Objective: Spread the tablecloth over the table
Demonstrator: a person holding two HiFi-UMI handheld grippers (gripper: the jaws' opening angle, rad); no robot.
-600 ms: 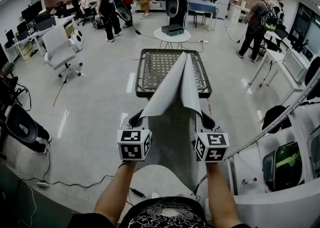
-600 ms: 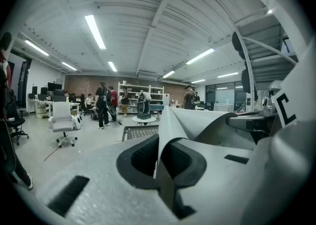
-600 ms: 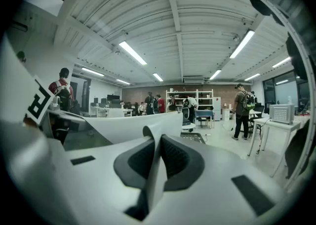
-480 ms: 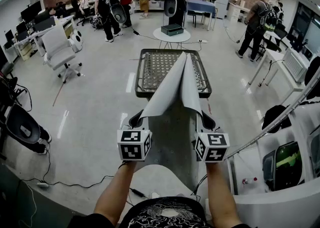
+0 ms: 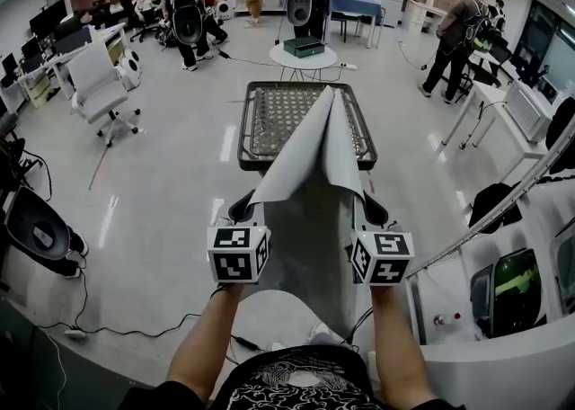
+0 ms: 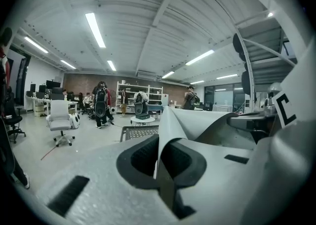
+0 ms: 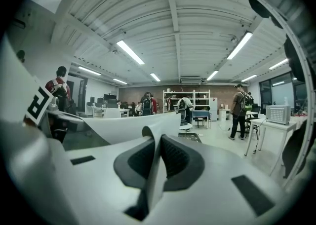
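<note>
two corners of the tablecloth (image 5: 310, 152) sit pinched by left gripper (image 5: 243, 211) and right gripper (image 5: 373, 213); best part them evenly over the table (image 5: 266, 120) at twelve o'clock.

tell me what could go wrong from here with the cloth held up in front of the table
1. The left gripper and right gripper each pinch only a thin edge of the tablecloth, so a sharp tug could pull it free.
2. The cloth stands in a folded ridge between the close-set grippers, so it may land bunched or off-centre on the mesh table unless the grippers move apart first.
</note>
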